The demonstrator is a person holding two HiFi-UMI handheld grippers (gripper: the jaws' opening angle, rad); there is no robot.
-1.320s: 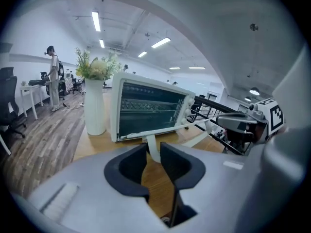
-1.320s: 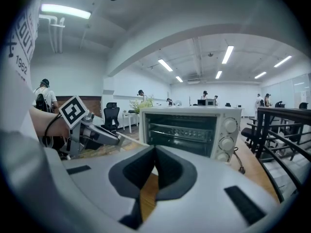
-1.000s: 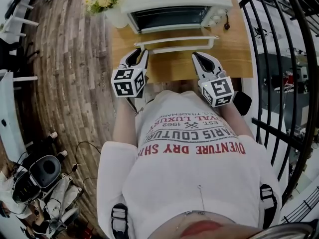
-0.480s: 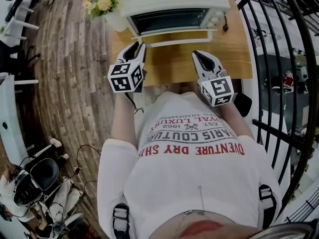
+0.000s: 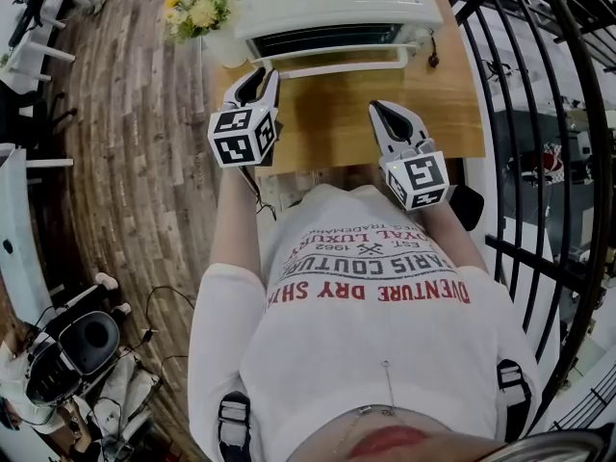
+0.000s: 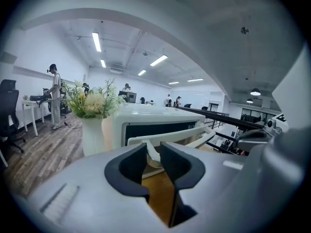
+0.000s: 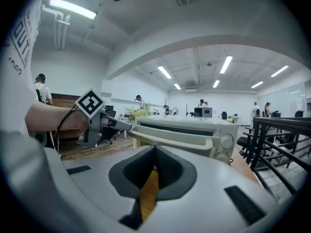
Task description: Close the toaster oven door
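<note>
A white toaster oven [image 5: 332, 3] stands at the far edge of the wooden table [image 5: 337, 123]. Its glass door [image 5: 327, 38] is tilted up, a little short of the oven's front. My left gripper [image 5: 260, 73] is at the left end of the white door handle [image 5: 337, 65]. In the left gripper view the handle's end post [image 6: 153, 155] sits between the jaws of my left gripper [image 6: 154, 152], which are closed on it. My right gripper [image 5: 377, 109] hovers over the table to the right, shut and holding nothing, short of the handle [image 7: 180, 140].
A white vase of flowers [image 5: 202, 12] stands just left of the oven. A black metal railing [image 5: 549, 114] runs along the right side. The oven's cord and plug [image 5: 435, 51] hang at its right. People stand far off in the room.
My left gripper has moved up and toward the oven with the handle, and the door has swung up from well open to almost against the oven's front. The right gripper stayed put.
</note>
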